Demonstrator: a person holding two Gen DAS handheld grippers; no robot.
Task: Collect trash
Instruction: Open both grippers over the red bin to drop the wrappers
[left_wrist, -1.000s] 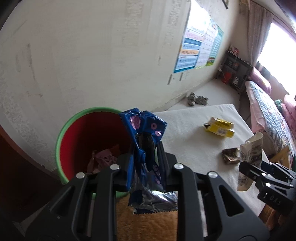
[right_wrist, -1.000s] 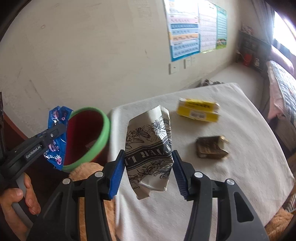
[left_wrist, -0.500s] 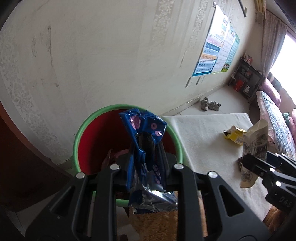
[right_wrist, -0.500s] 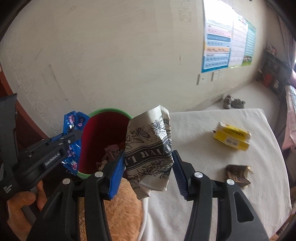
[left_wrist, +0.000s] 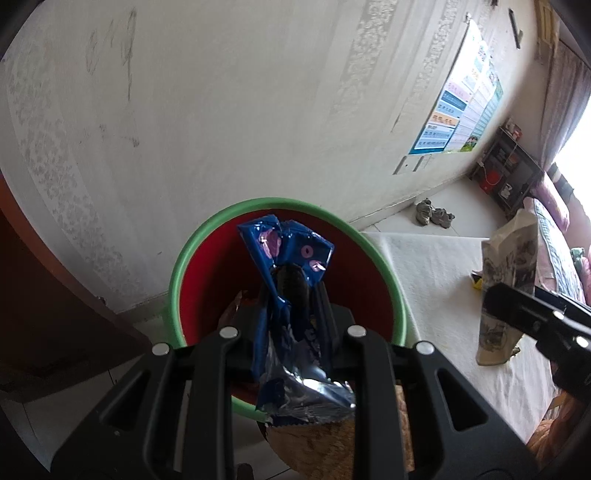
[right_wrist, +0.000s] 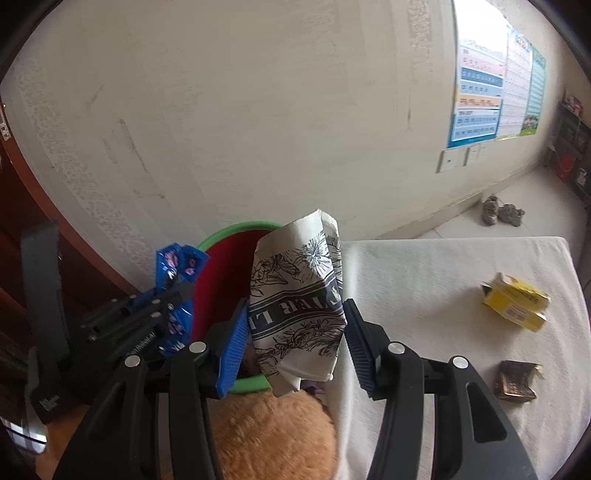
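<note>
So both hands loaded for dump. Left gripper (left_wrist: 291, 325) pinching blue wrapper (left_wrist: 286, 258) right over red bin (left_wrist: 284, 206), angled down into it. Right gripper (right_wrist: 293, 332) clamps paper bag (right_wrist: 299, 295) at bin's near rim, also tilted down. Yellow box (right_wrist: 515, 306), brown wrapper (right_wrist: 515, 380) wait far right on table (right_wrist: 424, 277).

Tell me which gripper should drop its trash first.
Left. The left gripper holds its crumpled blue foil wrapper directly over the green-rimmed red bin; the right gripper's printed paper bag hangs at the rim.
</note>
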